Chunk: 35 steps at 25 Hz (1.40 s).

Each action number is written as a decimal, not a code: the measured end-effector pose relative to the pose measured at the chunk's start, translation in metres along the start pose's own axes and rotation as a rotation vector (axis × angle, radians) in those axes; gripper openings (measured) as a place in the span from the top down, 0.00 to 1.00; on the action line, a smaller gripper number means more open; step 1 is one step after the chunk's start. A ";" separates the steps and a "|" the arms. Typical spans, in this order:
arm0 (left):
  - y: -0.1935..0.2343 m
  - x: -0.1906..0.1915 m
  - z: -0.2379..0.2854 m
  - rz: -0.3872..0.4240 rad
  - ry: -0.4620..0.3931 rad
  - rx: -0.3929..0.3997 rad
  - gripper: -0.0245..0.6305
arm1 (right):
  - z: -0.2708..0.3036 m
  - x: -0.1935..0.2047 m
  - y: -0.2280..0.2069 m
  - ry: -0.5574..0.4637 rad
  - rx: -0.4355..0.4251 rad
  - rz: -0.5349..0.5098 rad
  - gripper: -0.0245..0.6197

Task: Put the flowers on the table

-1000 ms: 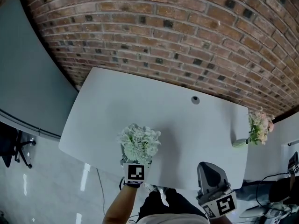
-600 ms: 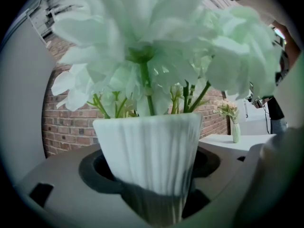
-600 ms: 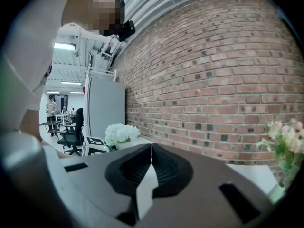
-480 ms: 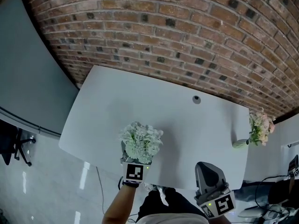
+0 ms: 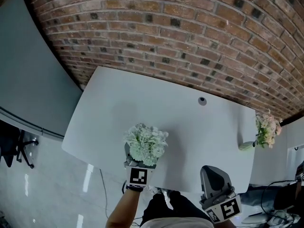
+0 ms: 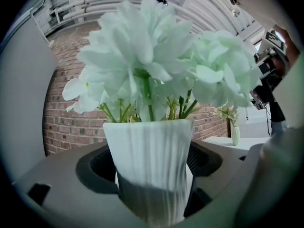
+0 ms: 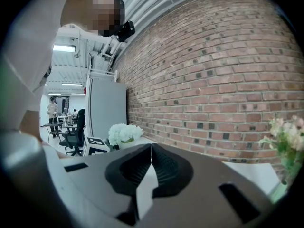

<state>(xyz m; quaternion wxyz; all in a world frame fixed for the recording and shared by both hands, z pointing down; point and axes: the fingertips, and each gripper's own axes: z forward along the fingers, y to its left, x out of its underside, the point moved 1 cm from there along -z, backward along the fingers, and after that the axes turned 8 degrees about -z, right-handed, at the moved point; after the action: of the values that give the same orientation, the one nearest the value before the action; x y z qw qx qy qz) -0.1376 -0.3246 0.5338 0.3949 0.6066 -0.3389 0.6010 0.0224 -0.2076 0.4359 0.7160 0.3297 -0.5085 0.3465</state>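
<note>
2 grippers are shown at a grey table (image 5: 180, 122). The left gripper (image 5: 139, 162) brackets a ribbed white vase (image 6: 149, 160) of pale flowers (image 5: 146, 144), which is stood on the table near its front edge. Its jaws have just been opening and are spread wide, the pads apparently clear of the vase wall, so nothing is clamped. The right gripper (image 7: 151, 161) is closed and empty, near the same edge. The placement is judged complete, with only withdrawal left. 1 other bouquet (image 5: 266, 128) is seen at the table's right end.
</note>
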 end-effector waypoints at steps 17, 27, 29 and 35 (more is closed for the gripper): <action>-0.001 0.000 -0.021 0.006 0.006 -0.040 0.32 | -0.024 -0.001 0.008 -0.023 0.006 -0.001 0.94; -0.007 0.001 -0.040 -0.007 0.012 -0.047 0.32 | -0.036 -0.006 0.020 -0.049 0.010 -0.004 0.94; -0.007 0.000 -0.045 -0.004 0.017 -0.052 0.32 | -0.039 -0.008 0.023 -0.055 0.006 -0.004 0.94; -0.009 -0.008 -0.060 -0.008 0.020 -0.080 0.32 | -0.044 -0.014 0.030 -0.080 -0.014 -0.005 0.94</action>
<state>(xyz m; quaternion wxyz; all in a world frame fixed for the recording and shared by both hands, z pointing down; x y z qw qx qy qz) -0.1577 -0.2682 0.5232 0.4247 0.5858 -0.3562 0.5913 0.0163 -0.1573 0.4139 0.6984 0.3395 -0.5381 0.3277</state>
